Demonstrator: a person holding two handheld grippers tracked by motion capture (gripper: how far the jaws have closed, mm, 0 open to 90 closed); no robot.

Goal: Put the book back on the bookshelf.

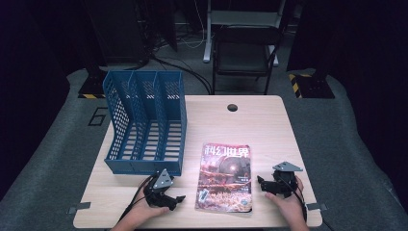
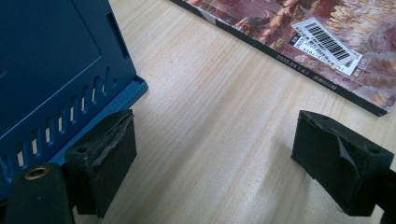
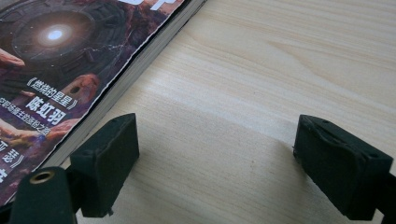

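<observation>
**Both Grippers Open Beside Magazine on Table**

At inspection, a magazine (image 1: 224,177) lay flat, cover up, on the near half of the wooden table (image 1: 260,125), its barcode label at the near left corner. A blue three-slot file holder (image 1: 144,122) stood to the left of the magazine, close by but apart from it, its open slots facing up and toward the person.

The left gripper (image 1: 174,200) rested low over the table just in front of the file holder's near right corner, held in the person's left hand (image 1: 139,215). In the left gripper view its jaws stood wide apart with bare wood between them; the holder's blue base sat just beside one jaw, and the magazine's edge lay ahead, not touched.

The right gripper (image 1: 260,184) was held in the right hand (image 1: 288,204) just right of the magazine. In the right gripper view its jaws were likewise spread wide and gripped nothing; one jaw sat just beside the magazine's page edge, though contact could not be confirmed.
</observation>
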